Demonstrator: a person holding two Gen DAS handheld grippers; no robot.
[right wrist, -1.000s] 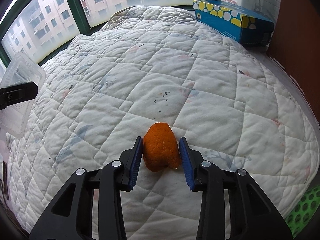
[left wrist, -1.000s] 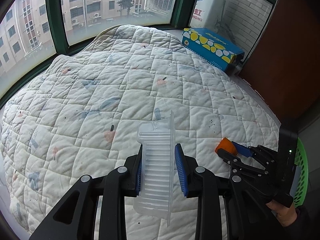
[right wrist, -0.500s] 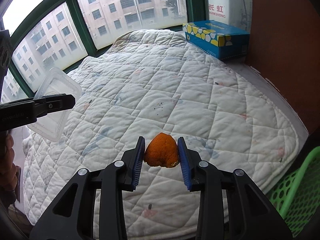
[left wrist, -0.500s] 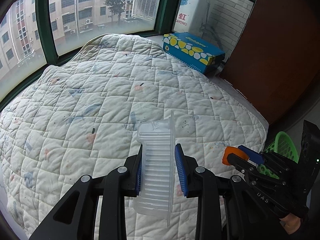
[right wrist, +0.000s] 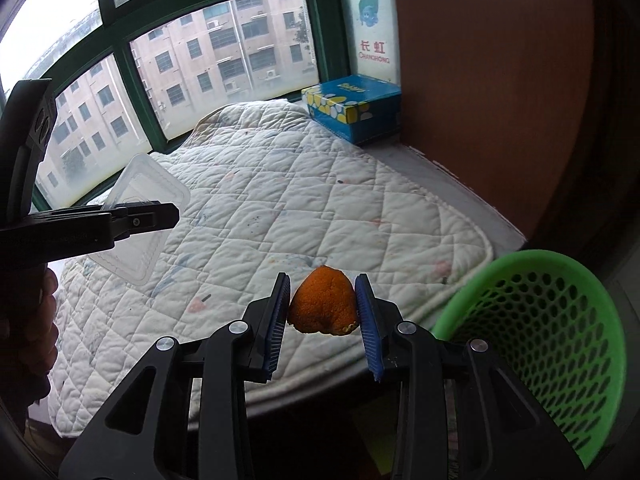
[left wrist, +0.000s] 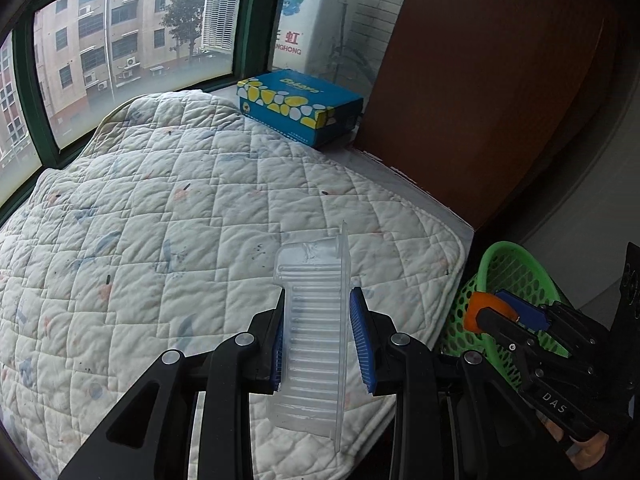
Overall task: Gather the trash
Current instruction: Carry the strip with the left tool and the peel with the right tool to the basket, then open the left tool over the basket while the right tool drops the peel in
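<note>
A white quilted bed (left wrist: 192,216) fills the frame under a window. The left gripper (left wrist: 316,344) is clenched on a clear plastic tray (left wrist: 312,344) at lower centre. The right gripper (right wrist: 322,312) grasps an orange peel (right wrist: 322,306), with the green basket (right wrist: 560,320) at lower right.

Daylight only, entering through the windows (left wrist: 132,60) at the far side; overcast, soft, no hard shadows. Quilt (left wrist: 200,240) evenly lit and sharp in both views, stitching legible. Sky pane at upper left of the right wrist view blown out to white. Brown panel (right wrist: 492,80) and the right side dim; lower corners fall to near black, fisheye vignette. Strong barrel distortion: window frames bow, quilt bulges. Tool (right wrist: 322,308) bodies near the lens dark, little detail. Clear tray (left wrist: 314,332) shows faint highlights. No motion blur evident.
</note>
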